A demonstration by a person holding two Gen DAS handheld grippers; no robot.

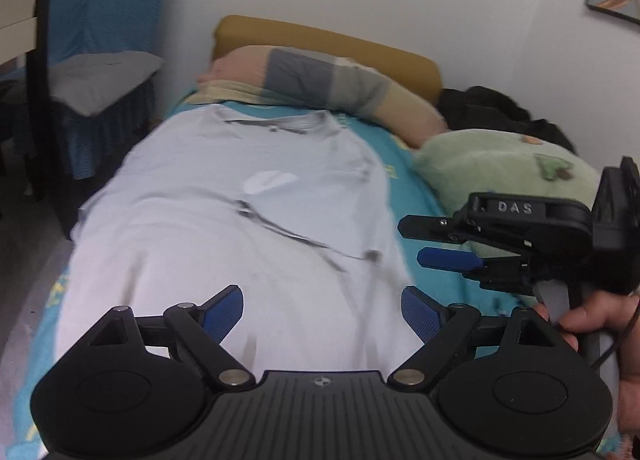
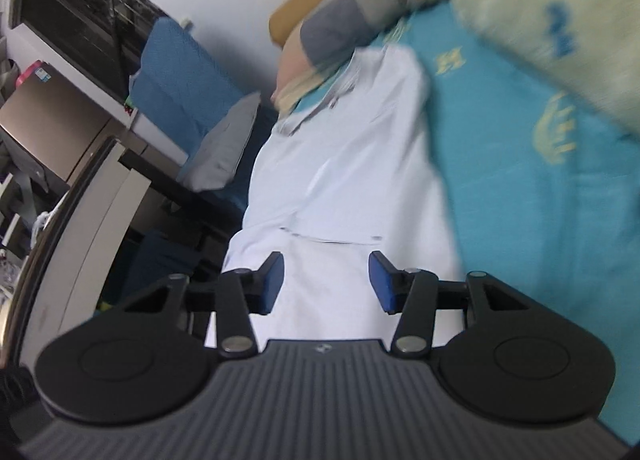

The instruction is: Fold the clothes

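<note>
Pale grey-white polo shirt point(image 1: 224, 227) lies spread lengthwise on the teal bedsheet point(image 1: 404, 163), collar toward 12 o'clock, partly folded, with a sleeve or side panel laid across the body. Frames blurred; finer folds unreadable.

Left gripper point(image 1: 322, 314): released, blue pads wide apart, nothing between them, above the shirt's near end at 6 o'clock.

Right gripper point(image 2: 326, 286): also released, jaws parted, empty, over the shirt's lower part. In the left wrist view it sits at 3 o'clock point(image 1: 420, 244), over the shirt's right edge, held by a hand point(image 1: 588, 316).

Striped bolster pillow point(image 1: 316, 87) past the collar at 12 o'clock. Green pillow point(image 1: 500, 163) at 2 o'clock, beside the shirt.
</note>
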